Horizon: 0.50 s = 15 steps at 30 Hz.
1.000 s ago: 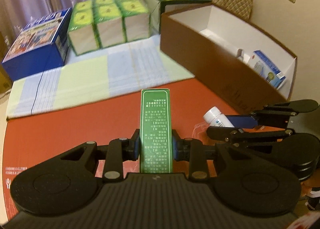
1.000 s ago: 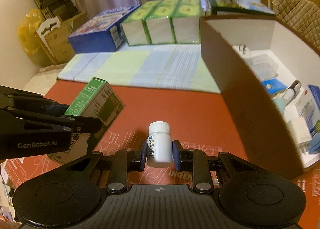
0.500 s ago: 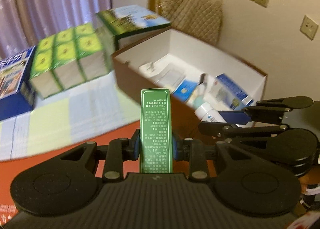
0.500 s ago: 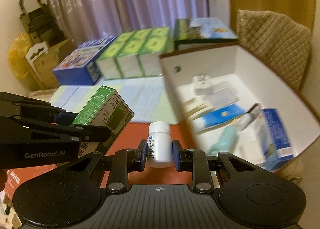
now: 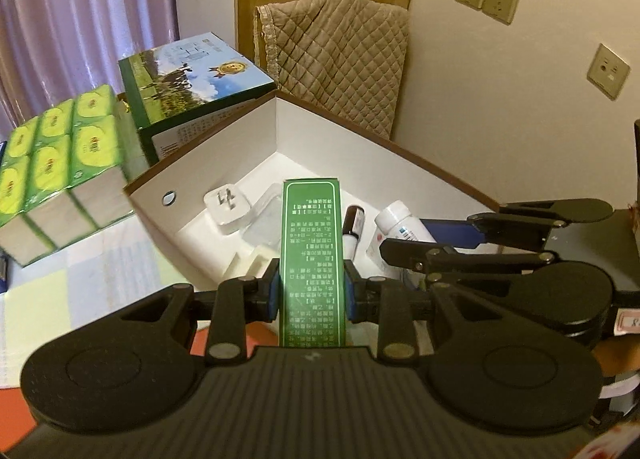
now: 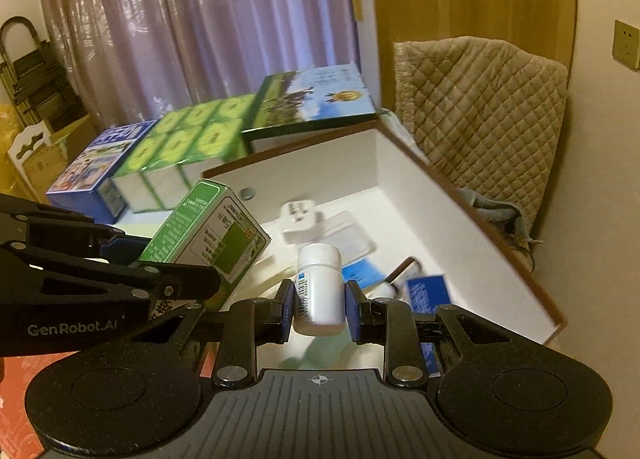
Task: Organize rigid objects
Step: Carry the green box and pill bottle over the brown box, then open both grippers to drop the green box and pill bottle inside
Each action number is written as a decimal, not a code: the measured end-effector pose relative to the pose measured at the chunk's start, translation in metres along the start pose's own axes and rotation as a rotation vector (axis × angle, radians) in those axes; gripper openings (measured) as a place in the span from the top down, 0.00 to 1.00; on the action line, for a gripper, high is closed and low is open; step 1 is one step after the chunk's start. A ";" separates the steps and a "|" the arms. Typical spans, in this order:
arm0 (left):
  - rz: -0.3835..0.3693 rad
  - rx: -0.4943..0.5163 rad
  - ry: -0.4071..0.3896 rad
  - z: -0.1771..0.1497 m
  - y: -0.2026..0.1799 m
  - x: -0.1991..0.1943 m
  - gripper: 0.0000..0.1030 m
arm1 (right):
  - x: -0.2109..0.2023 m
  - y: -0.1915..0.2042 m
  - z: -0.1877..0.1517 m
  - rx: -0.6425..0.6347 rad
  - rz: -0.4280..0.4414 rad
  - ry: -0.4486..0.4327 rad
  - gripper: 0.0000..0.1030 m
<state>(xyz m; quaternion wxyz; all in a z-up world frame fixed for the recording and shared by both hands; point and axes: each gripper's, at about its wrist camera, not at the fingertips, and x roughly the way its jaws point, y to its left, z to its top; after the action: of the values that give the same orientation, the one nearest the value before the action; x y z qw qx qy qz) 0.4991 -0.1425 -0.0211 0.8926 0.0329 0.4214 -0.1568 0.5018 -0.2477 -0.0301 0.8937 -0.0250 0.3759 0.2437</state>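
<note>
Green carton [image 5: 311,259] and white bottle [image 6: 319,291] held above cluttered storage box [image 6: 472,215].

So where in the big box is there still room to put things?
The storage box looks bare along its right wall and in the far corner behind the white plug adapter. The middle and near end are crowded: clear tray, blue packets, brown vial.

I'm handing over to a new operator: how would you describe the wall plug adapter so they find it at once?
Look into the big brown box with white inside in front of the quilted chair. Near its far corner, under the round hole in the wall, lies the white plug adapter. It is the only blocky white piece with metal prongs pointing up; the neighbours are cartons and bottles.
</note>
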 end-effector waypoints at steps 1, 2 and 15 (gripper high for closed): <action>0.003 -0.003 0.005 0.004 -0.001 0.007 0.75 | 0.004 -0.005 0.003 -0.002 -0.002 0.003 0.77; 0.008 -0.006 0.010 0.008 -0.001 0.013 0.75 | 0.009 -0.009 0.007 -0.004 -0.004 0.007 0.77; 0.061 -0.040 0.081 0.048 0.015 0.090 0.75 | 0.081 -0.049 0.038 -0.018 -0.020 0.082 0.77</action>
<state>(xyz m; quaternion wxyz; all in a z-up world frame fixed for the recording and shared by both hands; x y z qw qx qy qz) 0.5932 -0.1605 -0.0598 0.8796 0.0343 0.4592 -0.1194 0.5981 -0.2486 -0.0655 0.8797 -0.0465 0.4097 0.2369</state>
